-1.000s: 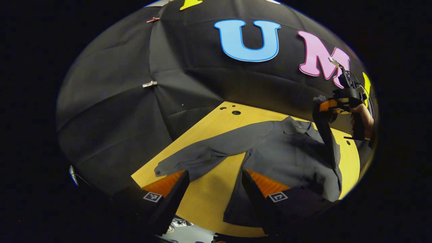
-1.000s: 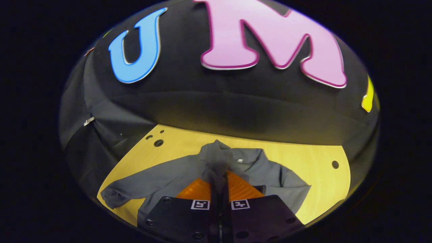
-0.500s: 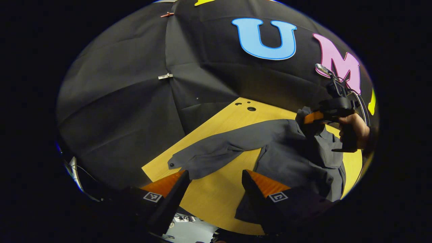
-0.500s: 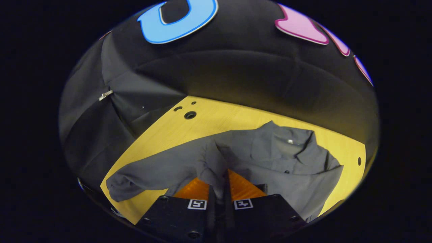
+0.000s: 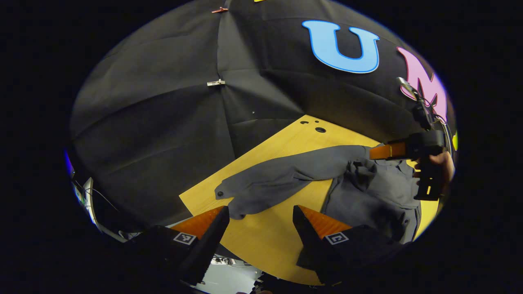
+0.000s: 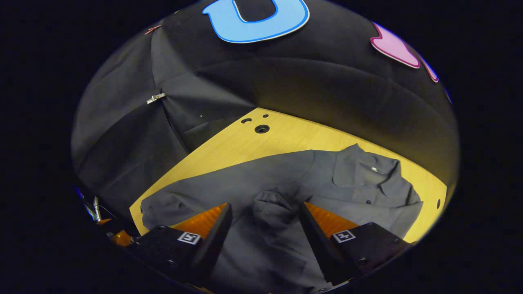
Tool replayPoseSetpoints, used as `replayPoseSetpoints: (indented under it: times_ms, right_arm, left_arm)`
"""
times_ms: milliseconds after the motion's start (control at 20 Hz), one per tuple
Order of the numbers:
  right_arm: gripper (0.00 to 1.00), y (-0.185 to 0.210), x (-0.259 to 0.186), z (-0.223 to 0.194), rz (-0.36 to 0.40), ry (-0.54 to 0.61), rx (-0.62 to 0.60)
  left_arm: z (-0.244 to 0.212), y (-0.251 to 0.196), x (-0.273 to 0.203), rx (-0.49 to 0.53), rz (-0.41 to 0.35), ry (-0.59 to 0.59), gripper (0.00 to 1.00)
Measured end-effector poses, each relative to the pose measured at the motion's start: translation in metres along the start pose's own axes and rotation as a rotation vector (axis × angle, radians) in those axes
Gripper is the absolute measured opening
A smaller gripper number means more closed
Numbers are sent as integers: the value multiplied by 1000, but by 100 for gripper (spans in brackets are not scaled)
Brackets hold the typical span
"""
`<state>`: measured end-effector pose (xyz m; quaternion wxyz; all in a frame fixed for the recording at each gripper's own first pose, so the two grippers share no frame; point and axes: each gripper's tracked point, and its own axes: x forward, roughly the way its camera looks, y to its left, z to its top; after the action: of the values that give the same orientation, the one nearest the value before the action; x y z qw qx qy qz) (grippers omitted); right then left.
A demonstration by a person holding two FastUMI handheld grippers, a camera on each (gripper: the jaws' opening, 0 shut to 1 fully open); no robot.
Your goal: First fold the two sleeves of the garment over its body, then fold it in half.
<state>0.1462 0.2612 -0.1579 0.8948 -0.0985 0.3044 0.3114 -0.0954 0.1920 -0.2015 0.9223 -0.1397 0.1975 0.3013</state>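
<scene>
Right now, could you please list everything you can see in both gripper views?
Shirt: one, dark grey, spread on the table, collar toward the far edge.
Folded sleeve: one, dark grey, bunched on the shirt's body between the right tongs' fingers.
Outstretched sleeve: one, dark grey, lying flat across the table.
Table: one, yellow wood, with small holes near its far corner.
Booth wall: black cloth, behind the table.
Clips: small, metal, on the wall's seam.
Left tongs: open, above bare table.
Right tongs: open, above the shirt.
Hand: one, holding the right tongs.
</scene>
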Motion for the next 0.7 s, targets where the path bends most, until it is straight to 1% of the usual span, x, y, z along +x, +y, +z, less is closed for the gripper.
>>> replayPoseSetpoints:
  times_ms: [50, 100, 150, 200, 250, 450, 600, 700]
  right_arm:
    - [100, -3, -7, -1, -14, -4, 1]
    - [99, -7, -16, -3, -26, -9, 9]
    - [99, -12, -26, -6, -41, -14, 19]
    - [99, -18, -36, -8, -59, -20, 31]
    - [99, -24, -47, -11, -74, -27, 42]
    - [99, -49, -90, -30, -132, -37, 79]
    - [99, -73, -125, -50, -193, -34, 108]
    - [99, -87, -146, -65, -238, -31, 131]
  left_arm:
    - [0, 7, 6, -4, 12, 1, 99]
    - [0, 14, 14, -8, 25, 0, 96]
    - [-2, 21, 22, -10, 36, 1, 99]
    - [-2, 28, 30, -11, 50, 4, 96]
    - [-4, 36, 39, -12, 63, 11, 98]
    - [-15, 51, 77, -47, 86, 54, 98]
    - [-14, 58, 107, -28, 102, 63, 99]
    - [-13, 58, 124, -11, 95, 66, 99]
